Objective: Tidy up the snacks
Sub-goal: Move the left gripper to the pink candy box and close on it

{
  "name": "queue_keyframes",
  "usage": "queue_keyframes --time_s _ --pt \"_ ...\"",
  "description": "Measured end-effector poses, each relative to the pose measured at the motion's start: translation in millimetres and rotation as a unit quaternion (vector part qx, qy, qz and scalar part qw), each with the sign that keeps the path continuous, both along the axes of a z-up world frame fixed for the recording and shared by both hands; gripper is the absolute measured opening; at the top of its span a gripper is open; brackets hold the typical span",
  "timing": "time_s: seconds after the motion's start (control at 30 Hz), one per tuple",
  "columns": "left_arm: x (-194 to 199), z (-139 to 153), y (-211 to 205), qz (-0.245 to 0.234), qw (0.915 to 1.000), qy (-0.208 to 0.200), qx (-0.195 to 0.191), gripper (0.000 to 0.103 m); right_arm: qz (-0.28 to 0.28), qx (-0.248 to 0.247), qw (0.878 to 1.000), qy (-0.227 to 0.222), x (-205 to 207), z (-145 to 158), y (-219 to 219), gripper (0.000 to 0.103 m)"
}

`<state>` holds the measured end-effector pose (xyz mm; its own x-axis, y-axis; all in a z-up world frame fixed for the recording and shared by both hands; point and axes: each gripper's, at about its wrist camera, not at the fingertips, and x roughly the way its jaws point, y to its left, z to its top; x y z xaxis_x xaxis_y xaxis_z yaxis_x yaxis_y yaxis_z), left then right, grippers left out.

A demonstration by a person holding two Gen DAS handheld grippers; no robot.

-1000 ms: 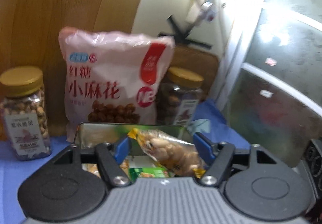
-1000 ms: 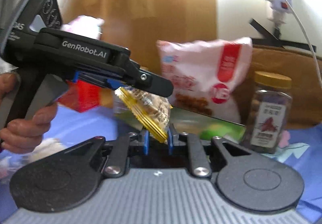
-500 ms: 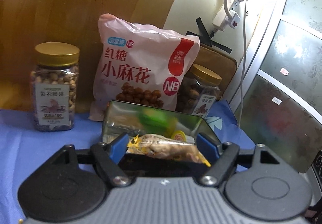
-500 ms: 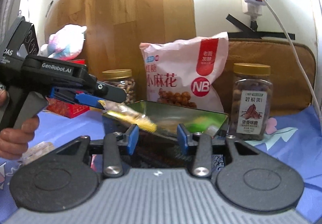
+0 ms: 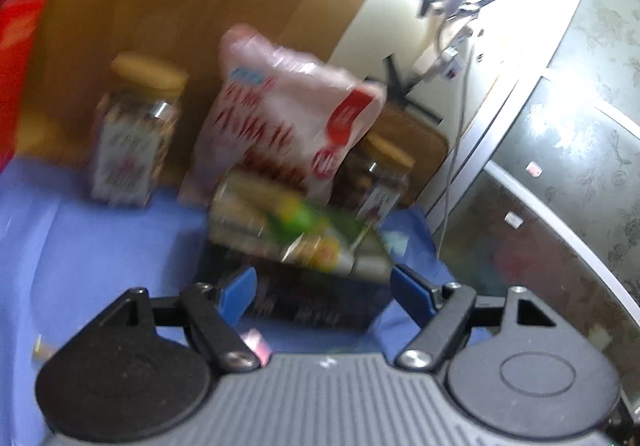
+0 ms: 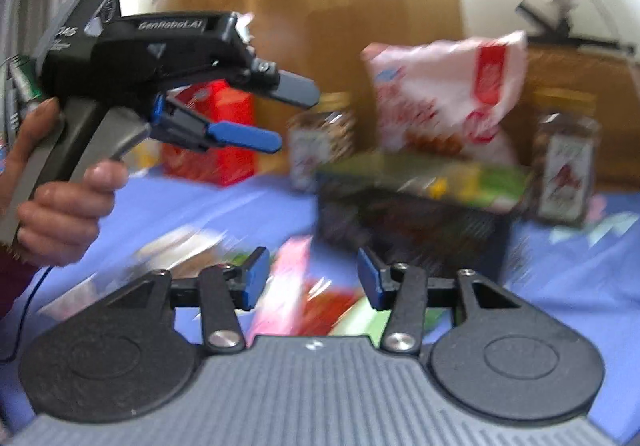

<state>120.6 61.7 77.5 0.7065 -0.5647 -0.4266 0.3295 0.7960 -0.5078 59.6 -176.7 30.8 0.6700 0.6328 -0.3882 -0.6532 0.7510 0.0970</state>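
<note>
Both views are motion-blurred. A dark snack tin [image 5: 296, 286] [image 6: 412, 230] with a shiny inner wall stands on the blue cloth, with snack packets [image 5: 316, 246] inside. My left gripper [image 5: 324, 286] is open and empty, just short of the tin; it also shows in the right wrist view [image 6: 276, 117], raised at the left. My right gripper [image 6: 312, 278] is open and empty, above loose pink and green snack packets [image 6: 304, 302] on the cloth in front of the tin.
Behind the tin stand a pink-white snack bag [image 5: 288, 125] [image 6: 444, 93] and two gold-lidded nut jars [image 5: 136, 133] [image 6: 568, 161]. A red box [image 6: 216, 137] sits at the left. A wooden board and a wall with cables are behind.
The yellow snack packet has left the left gripper and lies in the tin. Both grippers have pulled back from the tin, and the right one has dropped toward the loose packets.
</note>
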Motion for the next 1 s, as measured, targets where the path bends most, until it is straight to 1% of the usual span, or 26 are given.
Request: queue_keyframes --time_s 0.1,0.17,0.23,0.3,0.37,0.4,0.47,0.5,0.53,0.6,0.73,0.8,0.87,0.93,0.97,1.0 --pt "-11.5 -24.8 6.7 0.006 0.9989 0.046 0.007 0.076 0.015 -0.043 0.999 -0.006 -12.8 -12.3 17.5 0.053" --pt "-18.4 -37.5 6.6 0.011 0.9976 0.066 0.016 0.076 0.009 -0.079 0.997 -0.012 -16.9 -19.7 28.5 0.053" --pt "-24.7 -44.5 4.6 0.016 0.9965 0.076 0.030 0.076 0.006 -0.098 0.995 -0.010 -17.9 -23.0 33.8 0.053" --pt "-31.1 -46.7 -3.3 0.027 0.9946 0.075 0.066 0.076 0.001 -0.102 0.995 -0.002 -16.9 -23.9 34.3 0.053" --pt "-37.0 -45.7 -13.7 0.044 0.9898 0.066 0.119 0.080 -0.002 -0.099 0.995 0.014 -15.1 -24.7 32.9 0.053" --pt "-40.5 -44.7 -18.6 0.051 0.9869 0.057 0.142 0.081 -0.005 -0.096 0.995 0.021 -14.9 -26.7 30.8 0.052" --pt "-47.3 -43.6 -24.7 0.061 0.9818 0.043 0.175 0.081 -0.010 -0.088 0.995 0.038 -13.6 -27.9 26.3 0.051" --pt "-49.8 -43.0 -27.3 0.066 0.9793 0.037 0.188 0.081 -0.012 -0.085 0.995 0.043 -12.5 -28.8 25.1 0.044" --pt "-51.7 -42.8 -29.2 0.070 0.9774 0.034 0.197 0.081 -0.016 -0.081 0.996 0.046 -13.5 -29.0 23.3 0.032" --pt "-54.5 -43.3 -30.8 0.076 0.9752 0.034 0.205 0.081 -0.025 -0.071 0.996 0.052 -16.3 -29.6 18.0 0.027" --pt "-59.1 -44.7 -31.1 0.083 0.9741 0.042 0.206 0.080 -0.026 -0.057 0.996 0.059 -26.7 -29.2 8.3 0.026" --pt "-60.8 -44.7 -30.8 0.083 0.9740 0.043 0.206 0.080 -0.012 -0.048 0.997 0.065 -35.0 -28.5 1.9 0.026" --pt "-62.0 -44.9 -32.8 0.083 0.9729 0.041 0.212 0.080 0.024 -0.041 0.996 0.075 -45.5 -28.4 -5.3 0.026" --pt "-62.6 -45.5 -34.5 0.083 0.9723 0.042 0.214 0.080 0.057 -0.040 0.995 0.067 -58.0 -26.0 -12.1 0.027" --pt "-62.8 -45.9 -35.0 0.083 0.9721 0.044 0.215 0.080 0.061 -0.045 0.996 0.053 -65.0 -24.2 -15.9 0.027" --pt "-62.8 -46.4 -35.5 0.084 0.9718 0.044 0.216 0.080 0.053 -0.054 0.996 0.039 -69.3 -22.7 -18.5 0.029"
